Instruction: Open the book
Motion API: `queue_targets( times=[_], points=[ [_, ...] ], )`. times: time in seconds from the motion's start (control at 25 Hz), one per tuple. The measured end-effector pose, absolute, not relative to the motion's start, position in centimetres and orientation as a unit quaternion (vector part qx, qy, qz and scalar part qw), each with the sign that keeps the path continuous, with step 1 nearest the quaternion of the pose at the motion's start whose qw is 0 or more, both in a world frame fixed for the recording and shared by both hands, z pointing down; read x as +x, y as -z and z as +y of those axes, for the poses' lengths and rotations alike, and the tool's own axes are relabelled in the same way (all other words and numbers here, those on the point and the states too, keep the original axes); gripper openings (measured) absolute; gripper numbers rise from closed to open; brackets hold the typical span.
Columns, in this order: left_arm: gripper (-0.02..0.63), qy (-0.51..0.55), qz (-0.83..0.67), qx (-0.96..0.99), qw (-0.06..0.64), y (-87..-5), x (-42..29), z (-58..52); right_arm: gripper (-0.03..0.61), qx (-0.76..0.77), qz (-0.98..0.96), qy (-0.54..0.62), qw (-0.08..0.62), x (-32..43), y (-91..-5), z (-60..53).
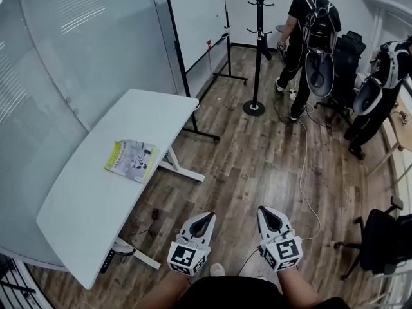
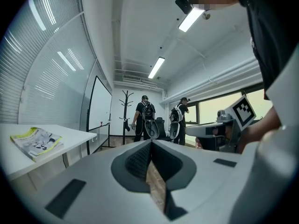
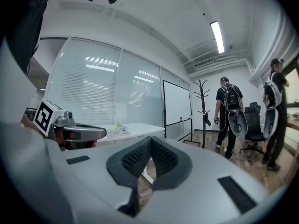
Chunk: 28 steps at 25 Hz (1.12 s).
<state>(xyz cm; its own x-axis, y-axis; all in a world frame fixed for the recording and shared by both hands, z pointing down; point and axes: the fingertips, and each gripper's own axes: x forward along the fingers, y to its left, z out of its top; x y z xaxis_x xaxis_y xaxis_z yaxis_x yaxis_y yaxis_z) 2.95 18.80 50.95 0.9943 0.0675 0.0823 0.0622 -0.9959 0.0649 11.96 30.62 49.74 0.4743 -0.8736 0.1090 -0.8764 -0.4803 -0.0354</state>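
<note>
Book (image 1: pixel 131 160) closed on table (image 1: pixel 90 211) — cover print unreadable.

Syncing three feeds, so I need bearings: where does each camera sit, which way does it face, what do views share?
Head view: on the person's head, facing steeply down at floor, table and book; left claw, right claw and forearms show.
Left gripper view: on the left claw, looking along its shut jaws toward the coat stand; right claw shows at right.
Right gripper view: on the right claw, facing likewise; left claw shows at left.
Shared: all three show book and coat stand.
</note>
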Motion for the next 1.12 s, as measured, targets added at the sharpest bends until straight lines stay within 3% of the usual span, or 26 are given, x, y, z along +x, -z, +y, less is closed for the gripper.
queue_targets(
  times=[0.6,1.12],
  points=[
    [0.012,-0.045,-0.008,0.997,0.062,-52.7,0.2,11.0,0.005,0.840,-0.533,-0.102,0.029,10.7,-52.9,22.9],
    [0.012,-0.032,-0.091,0.993,0.068,-52.7,2.3,4.3,0.005,0.792,-0.600,-0.108,0.039,14.1,-53.9,15.0]
  ],
)
